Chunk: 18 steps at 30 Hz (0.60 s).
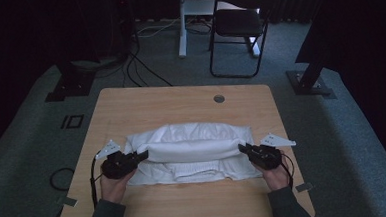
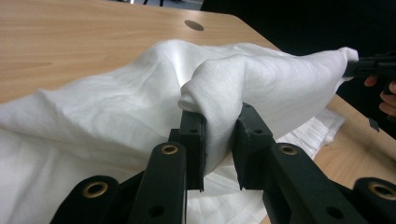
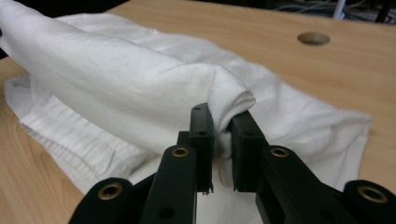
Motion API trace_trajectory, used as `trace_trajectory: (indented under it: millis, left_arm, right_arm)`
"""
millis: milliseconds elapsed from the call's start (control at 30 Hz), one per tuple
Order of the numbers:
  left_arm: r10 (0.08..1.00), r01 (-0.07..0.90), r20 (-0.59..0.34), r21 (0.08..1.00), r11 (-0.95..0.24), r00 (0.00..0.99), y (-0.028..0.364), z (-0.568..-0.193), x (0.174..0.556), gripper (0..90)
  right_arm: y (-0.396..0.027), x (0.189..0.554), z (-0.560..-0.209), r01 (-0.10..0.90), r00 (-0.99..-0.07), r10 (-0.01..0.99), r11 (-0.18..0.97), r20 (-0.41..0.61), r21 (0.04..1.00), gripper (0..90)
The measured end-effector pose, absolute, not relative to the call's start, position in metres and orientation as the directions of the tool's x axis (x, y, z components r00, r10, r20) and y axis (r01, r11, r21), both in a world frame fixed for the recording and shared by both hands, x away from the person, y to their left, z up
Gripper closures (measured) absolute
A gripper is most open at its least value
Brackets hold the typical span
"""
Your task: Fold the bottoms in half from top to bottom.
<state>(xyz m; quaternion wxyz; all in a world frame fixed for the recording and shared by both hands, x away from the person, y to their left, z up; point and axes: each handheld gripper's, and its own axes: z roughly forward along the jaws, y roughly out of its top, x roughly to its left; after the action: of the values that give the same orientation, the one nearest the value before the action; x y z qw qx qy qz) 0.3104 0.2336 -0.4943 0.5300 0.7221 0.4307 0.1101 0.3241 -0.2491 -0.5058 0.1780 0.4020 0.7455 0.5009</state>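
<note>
A white cloth garment [image 1: 190, 143] lies across the middle of the wooden table [image 1: 180, 99]. Its near part is lifted into a long fold running left to right. My left gripper [image 1: 142, 154] is shut on the fold's left end, and my right gripper [image 1: 241, 147] is shut on its right end. In the left gripper view the cloth [image 2: 116, 107] bunches between the jaws of my left gripper [image 2: 219, 116], and the other gripper [image 2: 369, 67] holds the far corner. In the right gripper view my right gripper [image 3: 224, 116] pinches the rolled end of the cloth [image 3: 116, 88]. A ribbed hem [image 1: 194, 171] lies flat beneath the fold.
A round cable hole [image 1: 219, 98] sits in the table near the far edge. Bare wood runs along the far and near sides of the cloth. Beyond the table stand a black chair [image 1: 239, 21] and a desk leg on grey carpet, with cables on the floor.
</note>
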Motion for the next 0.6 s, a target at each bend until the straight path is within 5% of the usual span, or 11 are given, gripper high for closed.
trace_trajectory:
  millis: [167, 300, 400, 600]
  left_arm:
    - [0.737, 0.524, -0.318, 0.850, -0.057, 0.596, 0.232, -0.497, 0.308, 65.0]
    - [0.754, 0.505, -0.311, 0.863, -0.032, 0.578, 0.236, -0.486, 0.308, 52.1]
    - [0.765, 0.476, -0.289, 0.879, -0.025, 0.576, 0.233, -0.471, 0.313, 51.0]
    - [0.776, 0.470, -0.253, 0.881, -0.062, 0.578, 0.197, -0.447, 0.337, 55.3]
  right_arm:
    - [-0.249, 0.320, -0.515, 0.443, -0.609, 0.781, 0.189, 0.140, 0.876, 78.2]
    - [-0.250, 0.318, -0.507, 0.419, -0.617, 0.778, 0.196, 0.120, 0.886, 54.5]
    - [-0.248, 0.319, -0.489, 0.376, -0.599, 0.795, 0.172, 0.097, 0.911, 45.7]
    - [-0.216, 0.339, -0.468, 0.366, -0.608, 0.789, 0.185, 0.084, 0.912, 45.4]
